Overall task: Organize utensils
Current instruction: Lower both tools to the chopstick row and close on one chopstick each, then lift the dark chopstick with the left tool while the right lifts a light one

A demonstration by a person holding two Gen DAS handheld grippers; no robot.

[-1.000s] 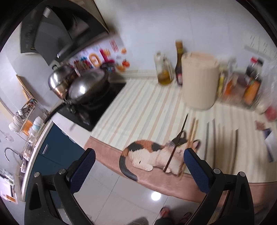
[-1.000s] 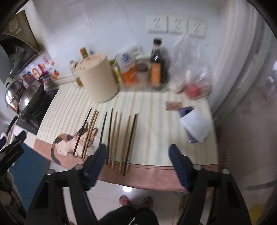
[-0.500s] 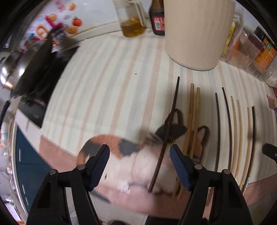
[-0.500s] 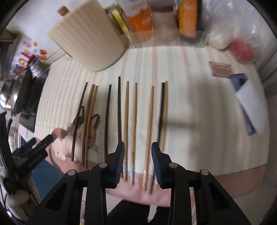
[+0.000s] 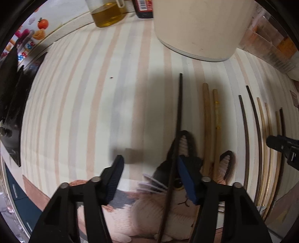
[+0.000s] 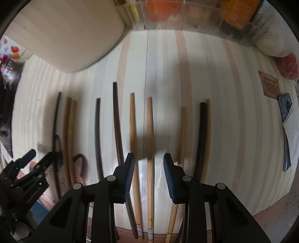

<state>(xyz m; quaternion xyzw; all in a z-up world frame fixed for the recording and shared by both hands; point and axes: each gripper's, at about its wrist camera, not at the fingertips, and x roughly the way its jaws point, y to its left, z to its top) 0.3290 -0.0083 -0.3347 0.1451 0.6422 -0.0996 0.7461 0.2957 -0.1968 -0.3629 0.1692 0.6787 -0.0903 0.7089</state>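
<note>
Several chopsticks, dark and pale bamboo, lie side by side on a striped mat (image 5: 93, 112). My left gripper (image 5: 149, 164) points down over the leftmost dark chopstick (image 5: 178, 115). Its jaws are closing with that stick between them, close to the right pad (image 5: 185, 179) but not pinched. My right gripper (image 6: 149, 158) points down with its jaws narrow and apart. They straddle one pale bamboo chopstick (image 6: 150, 127) without touching it. A second pale chopstick (image 6: 133, 121) runs under the left finger (image 6: 129, 177).
A tall cream canister (image 5: 196, 28) stands at the back of the mat beside an oil jug (image 5: 107, 15). A cat-shaped cloth (image 5: 168, 211) lies under the left chopsticks' near ends. A clear condiment rack (image 6: 186, 16) lines the wall, and cards and papers (image 6: 287, 115) lie at the right.
Both grippers have dropped from high above the counter to just over the chopsticks. Both pairs of jaws have narrowed, each now with one chopstick between them.
</note>
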